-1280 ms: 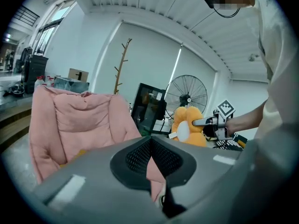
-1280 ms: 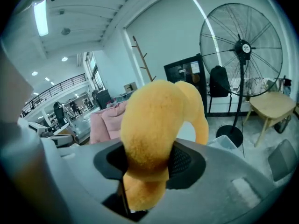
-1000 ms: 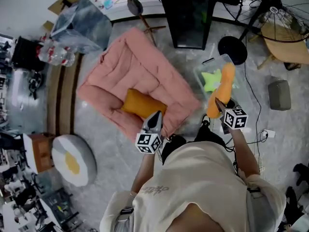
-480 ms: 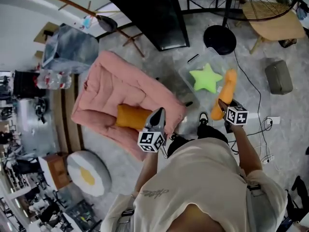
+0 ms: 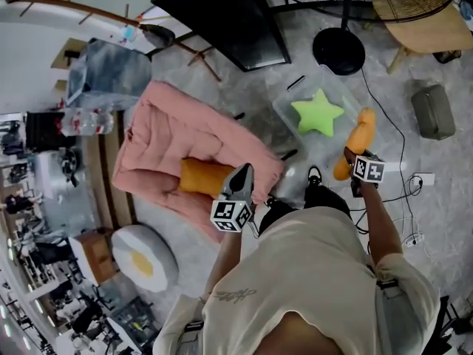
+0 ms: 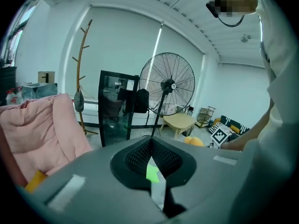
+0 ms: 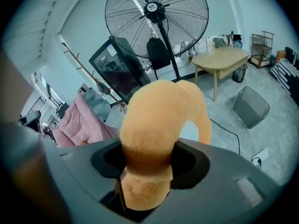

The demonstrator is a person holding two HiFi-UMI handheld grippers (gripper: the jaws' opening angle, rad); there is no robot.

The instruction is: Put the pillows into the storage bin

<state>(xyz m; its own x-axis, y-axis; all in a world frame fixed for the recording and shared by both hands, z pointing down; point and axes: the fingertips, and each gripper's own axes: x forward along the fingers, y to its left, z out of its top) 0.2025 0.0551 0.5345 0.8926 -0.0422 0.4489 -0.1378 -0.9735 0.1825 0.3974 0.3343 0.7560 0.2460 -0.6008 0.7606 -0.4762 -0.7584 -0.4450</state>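
Note:
A clear storage bin (image 5: 284,115) stands on the floor with a green star pillow (image 5: 318,114) inside. My right gripper (image 5: 346,161) is shut on a long orange pillow (image 5: 358,140), which hangs over the bin's right edge beside the star. In the right gripper view the orange pillow (image 7: 159,120) is pinched at its waist between the jaws of the right gripper (image 7: 147,164), which have just been opening. A second orange pillow (image 5: 205,176) lies on the pink cushion (image 5: 177,135). My left gripper (image 5: 241,177) hovers shut and empty just right of it; its jaws (image 6: 152,160) meet.
A black cabinet (image 5: 222,17), a fan base (image 5: 338,50), a wooden table (image 5: 429,21) and a grey box (image 5: 432,111) ring the bin. An egg-shaped cushion (image 5: 144,254) lies at lower left. Cables run across the floor at the right.
My right gripper has carried the long orange pillow down and to the bin's right side. The left gripper has stayed by the pink cushion's near edge, still shut.

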